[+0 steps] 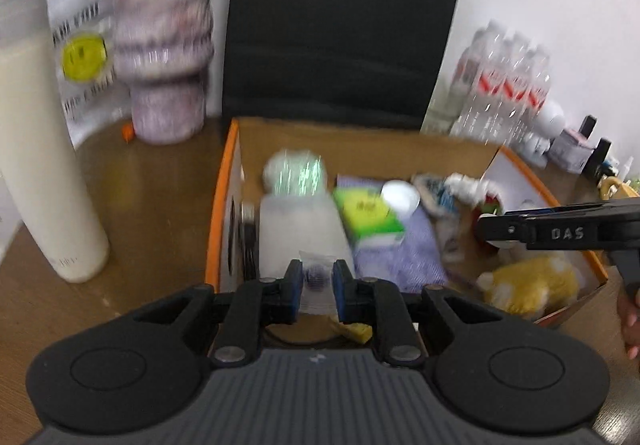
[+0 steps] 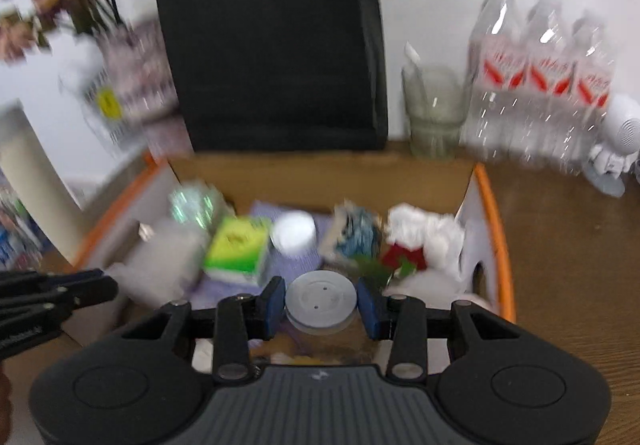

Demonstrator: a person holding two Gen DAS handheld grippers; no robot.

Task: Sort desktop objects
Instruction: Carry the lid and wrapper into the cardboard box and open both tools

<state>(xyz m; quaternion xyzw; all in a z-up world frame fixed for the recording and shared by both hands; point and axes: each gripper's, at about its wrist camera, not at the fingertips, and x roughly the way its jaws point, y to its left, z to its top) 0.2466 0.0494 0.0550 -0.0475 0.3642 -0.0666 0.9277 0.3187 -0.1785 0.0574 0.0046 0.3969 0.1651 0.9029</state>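
Note:
An open cardboard box with an orange rim stands on the wooden desk and holds several items: a green carton, a white round lid, a purple cloth and a yellow plush. My left gripper hovers at the box's near edge, shut on a small clear packet with a dark purple piece inside. My right gripper is over the same box, shut on a round grey disc. Each gripper shows in the other's view, the right and the left. Both views are blurred.
A black chair back rises behind the box. On the left are a tall cream bottle and a flower vase. A glass cup, packed water bottles and a small white figure stand at the right.

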